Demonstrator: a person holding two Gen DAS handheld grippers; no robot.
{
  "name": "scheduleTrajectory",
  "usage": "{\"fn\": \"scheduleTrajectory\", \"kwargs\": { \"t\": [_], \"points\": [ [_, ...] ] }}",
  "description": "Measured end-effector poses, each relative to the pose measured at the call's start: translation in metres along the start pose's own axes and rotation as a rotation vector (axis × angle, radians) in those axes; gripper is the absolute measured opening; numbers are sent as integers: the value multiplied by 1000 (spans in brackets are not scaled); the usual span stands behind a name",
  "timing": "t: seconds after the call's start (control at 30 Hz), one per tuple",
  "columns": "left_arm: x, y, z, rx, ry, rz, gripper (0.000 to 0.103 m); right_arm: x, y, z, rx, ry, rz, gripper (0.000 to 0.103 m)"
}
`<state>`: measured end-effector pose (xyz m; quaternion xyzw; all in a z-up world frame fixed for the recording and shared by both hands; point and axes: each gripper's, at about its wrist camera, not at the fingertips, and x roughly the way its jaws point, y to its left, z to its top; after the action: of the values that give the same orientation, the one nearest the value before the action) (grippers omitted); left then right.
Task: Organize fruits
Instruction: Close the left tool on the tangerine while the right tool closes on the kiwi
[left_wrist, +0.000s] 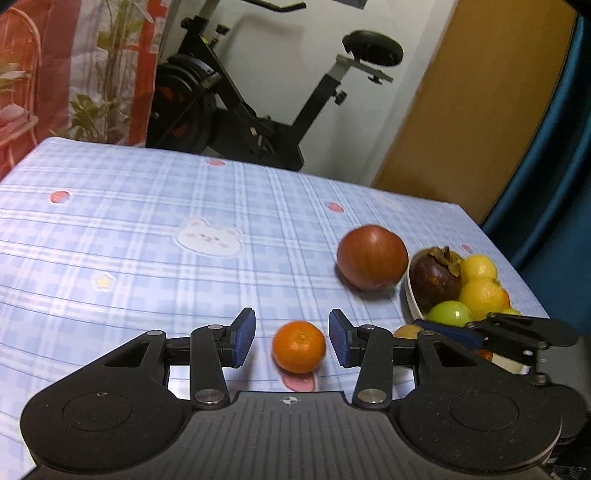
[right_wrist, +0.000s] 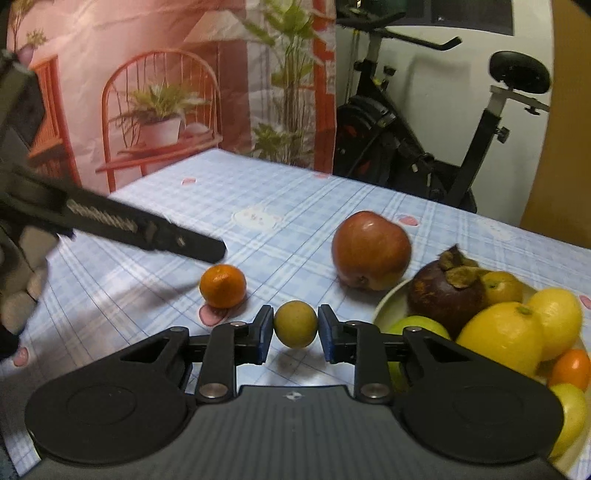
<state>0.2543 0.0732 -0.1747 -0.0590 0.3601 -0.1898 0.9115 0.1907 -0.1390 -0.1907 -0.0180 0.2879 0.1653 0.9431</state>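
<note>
While the right gripper (right_wrist: 295, 334) pinched a small yellow-green fruit (right_wrist: 295, 324) at lower centre, raised off the blue checked tablecloth (right_wrist: 288, 221), the left gripper (left_wrist: 291, 341) stood open around an orange mandarin (left_wrist: 299, 346), pads not touching. 1 red apple (left_wrist: 372, 256) lay right of centre beside the fruit bowl (right_wrist: 388, 302). An exercise bike (left_wrist: 258, 110) stood behind.

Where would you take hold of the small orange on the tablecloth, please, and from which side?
Grip the small orange across its widest middle, coming down from above and the near side. It is round and stands free, and the left gripper already straddles it, pads clear.
</note>
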Motion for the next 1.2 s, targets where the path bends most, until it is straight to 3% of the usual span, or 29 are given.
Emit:
{"fn": "scheduleTrajectory", "kwargs": {
  "t": [0.57,0.7,1.03,1.2],
  "points": [
    [18,-10,-8,22,59,60,45,-39,-24,-11,135,-83,-45,28],
    [16,-11,-9,27,69,65,39,-45,-26,-15,157,-93,-48,28],
    [-5,-25,-8,23,38,43,38,-66,-32,-17,195,-148,-52,28],
    [-19,-48,-3,39,4,-10,38,-82,-35,-22,183,-175,-69,28]
  ]
}}
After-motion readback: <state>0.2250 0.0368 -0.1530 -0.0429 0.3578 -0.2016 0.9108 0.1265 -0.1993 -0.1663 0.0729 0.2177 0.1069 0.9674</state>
